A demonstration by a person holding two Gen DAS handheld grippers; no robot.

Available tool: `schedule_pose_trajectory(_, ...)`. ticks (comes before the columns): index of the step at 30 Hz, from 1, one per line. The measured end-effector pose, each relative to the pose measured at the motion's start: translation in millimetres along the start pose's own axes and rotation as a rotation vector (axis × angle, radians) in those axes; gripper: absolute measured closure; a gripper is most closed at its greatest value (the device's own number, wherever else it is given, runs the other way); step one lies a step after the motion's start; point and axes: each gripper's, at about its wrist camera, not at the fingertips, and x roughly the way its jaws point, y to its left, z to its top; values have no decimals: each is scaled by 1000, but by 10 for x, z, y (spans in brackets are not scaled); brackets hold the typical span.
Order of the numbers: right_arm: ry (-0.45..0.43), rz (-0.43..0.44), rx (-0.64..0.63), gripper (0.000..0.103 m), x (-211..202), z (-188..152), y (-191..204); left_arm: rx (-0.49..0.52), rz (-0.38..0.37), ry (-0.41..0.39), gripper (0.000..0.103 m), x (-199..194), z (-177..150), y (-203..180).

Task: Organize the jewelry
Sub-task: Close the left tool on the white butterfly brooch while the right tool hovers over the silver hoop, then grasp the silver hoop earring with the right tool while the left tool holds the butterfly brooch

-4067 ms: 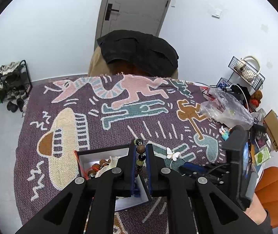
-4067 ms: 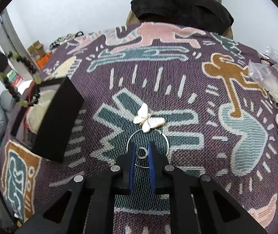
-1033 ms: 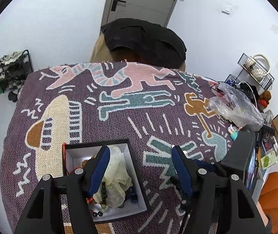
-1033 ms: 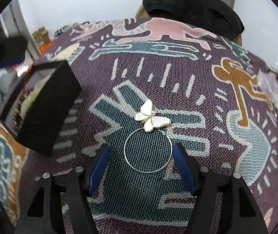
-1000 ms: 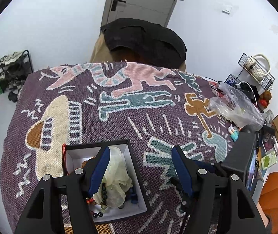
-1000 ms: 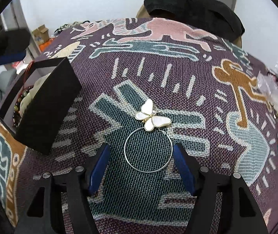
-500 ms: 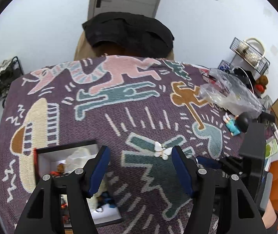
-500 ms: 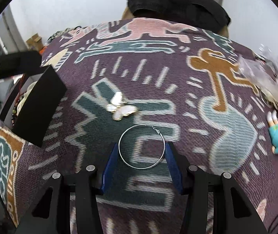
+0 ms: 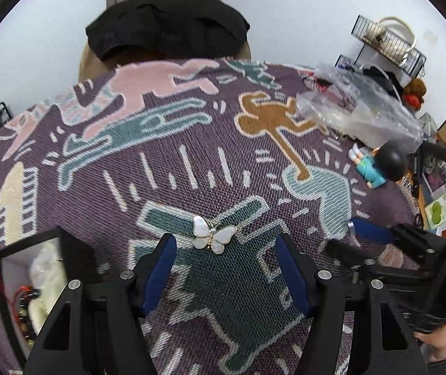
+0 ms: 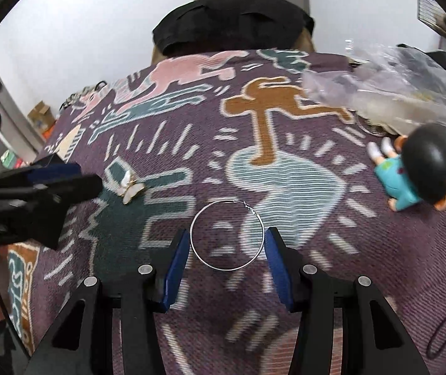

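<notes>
A white butterfly brooch point(image 9: 213, 233) lies on the patterned purple blanket point(image 9: 191, 143). My left gripper point(image 9: 224, 250) is open, with the brooch lying between its fingertips. The black jewelry box point(image 9: 35, 281) holding beads and a pale pouch sits at the lower left. In the right wrist view a thin silver hoop point(image 10: 226, 236) lies flat on the blanket point(image 10: 379, 250). My right gripper point(image 10: 226, 243) is open with its blue pads on either side of the hoop. The brooch point(image 10: 130, 186) shows to its left, beside the left gripper.
A toy figure with a black head point(image 10: 417, 168) lies at the right. A clear plastic bag point(image 9: 357, 106) sits behind it. A black cushion point(image 9: 166, 25) rests at the blanket's far edge. Clutter and a wire rack point(image 9: 385, 40) stand at the right.
My left gripper let the bead bracelet go into the box, then moved right to the butterfly brooch. My right gripper opened and now frames the hoop more closely.
</notes>
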Motion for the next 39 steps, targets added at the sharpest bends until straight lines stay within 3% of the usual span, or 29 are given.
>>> schedule_pose_trajectory(11,-35,7,43,53,-162,-36,-243,11,70,43,37,409,14,-17)
schedule_pose_trajectory(13,-35,10,42,53,-168,-41,-241,9,69,48,44,466,15,-4)
schedule_pose_trajectory(15,-36,11,40,53,-170,-41,-233,36,115,37,62,484,16,-35)
schedule_pose_trajectory(16,-36,11,39,53,-174,-36,-222,45,135,36,62,483,15,-43)
schedule_pose_trajectory(19,-41,13,34,53,-192,-9,-182,17,97,50,62,445,19,-1)
schedule_pose_trajectory(29,-65,36,3,53,-265,113,108,33,102,-67,62,-276,43,113)
schedule_pose_trajectory(39,-105,66,-73,53,-454,274,593,8,109,-125,62,-789,-42,465)
